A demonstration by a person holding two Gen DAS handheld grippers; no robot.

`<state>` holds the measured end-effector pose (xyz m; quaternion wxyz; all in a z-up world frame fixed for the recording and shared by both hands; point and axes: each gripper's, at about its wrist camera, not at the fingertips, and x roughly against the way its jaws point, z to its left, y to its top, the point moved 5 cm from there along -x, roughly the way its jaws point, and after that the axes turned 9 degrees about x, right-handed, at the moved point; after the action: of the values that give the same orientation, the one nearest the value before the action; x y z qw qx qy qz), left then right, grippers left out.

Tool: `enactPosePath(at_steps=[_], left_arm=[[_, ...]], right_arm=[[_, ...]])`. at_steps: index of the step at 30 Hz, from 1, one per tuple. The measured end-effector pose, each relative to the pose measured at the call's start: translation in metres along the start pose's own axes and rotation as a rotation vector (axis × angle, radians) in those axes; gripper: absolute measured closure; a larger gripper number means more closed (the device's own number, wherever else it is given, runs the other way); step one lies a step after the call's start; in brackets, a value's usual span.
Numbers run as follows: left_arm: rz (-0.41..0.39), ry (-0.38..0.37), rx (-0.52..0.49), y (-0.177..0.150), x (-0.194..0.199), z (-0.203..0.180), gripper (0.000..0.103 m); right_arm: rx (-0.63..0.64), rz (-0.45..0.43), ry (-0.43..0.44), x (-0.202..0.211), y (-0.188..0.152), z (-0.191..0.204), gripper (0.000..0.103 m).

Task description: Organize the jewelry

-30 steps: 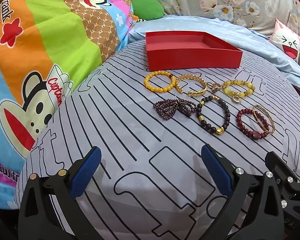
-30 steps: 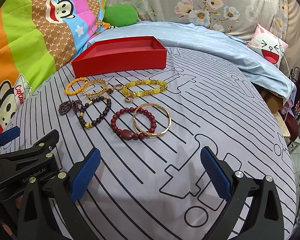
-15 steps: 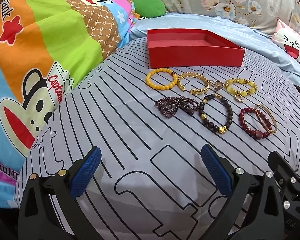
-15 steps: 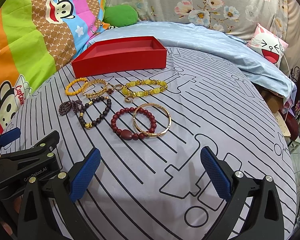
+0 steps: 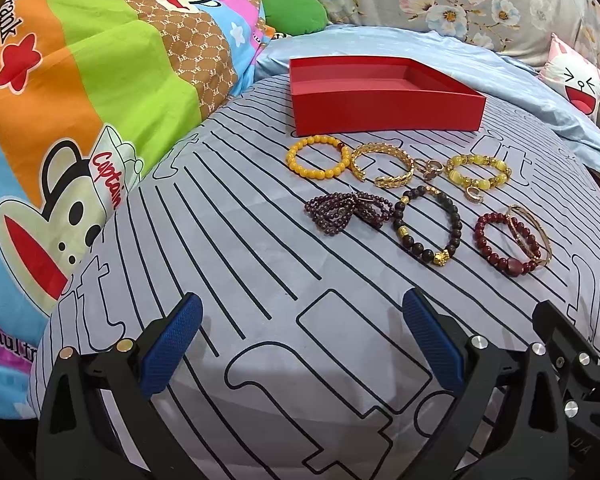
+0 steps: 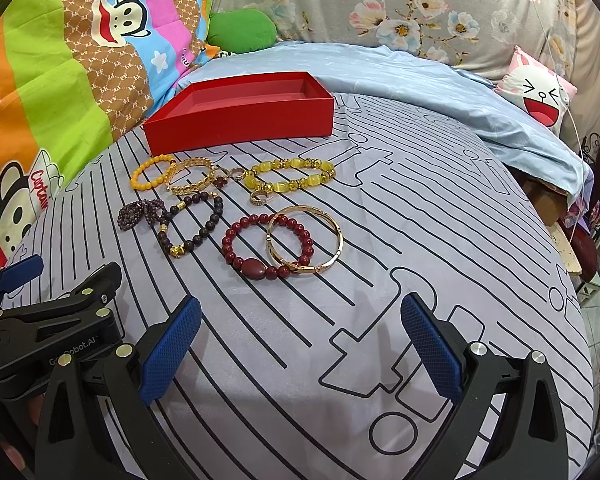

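Nothing sorted yet: red box empty, all bracelets loose on the grey sheet just in front of it. Left gripper and right gripper both spread wide, holding nothing.

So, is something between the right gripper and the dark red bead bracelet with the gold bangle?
Nothing visible. Only bare striped sheet lies between the open right gripper and the dark red bead bracelet, which overlaps the gold bangle.
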<state>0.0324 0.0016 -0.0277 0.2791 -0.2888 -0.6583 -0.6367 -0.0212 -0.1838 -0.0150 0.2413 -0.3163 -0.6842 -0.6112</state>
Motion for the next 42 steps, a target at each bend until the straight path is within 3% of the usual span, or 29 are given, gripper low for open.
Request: enactPosePath(at_steps=[16, 27, 38, 42], left_arm=[[0.023, -0.016, 0.029, 0.001, -0.004, 0.004, 0.007], [0.033, 0.004, 0.1, 0.022, -0.012, 0.028, 0.007], [0.028, -0.001, 0.102, 0.038, -0.02, 0.025, 0.007], [0.027, -0.006, 0.091, 0.04, -0.022, 0.022, 0.007]], right_arm=[[-0.01, 0.015, 0.021, -0.005, 0.001, -0.002, 0.007], [-0.05, 0.037, 0.041, -0.018, 0.011, -0.017, 0.007], [-0.057, 0.043, 0.064, -0.034, 0.028, -0.019, 0.007], [-0.05, 0.047, 0.082, -0.039, 0.032, -0.015, 0.012]])
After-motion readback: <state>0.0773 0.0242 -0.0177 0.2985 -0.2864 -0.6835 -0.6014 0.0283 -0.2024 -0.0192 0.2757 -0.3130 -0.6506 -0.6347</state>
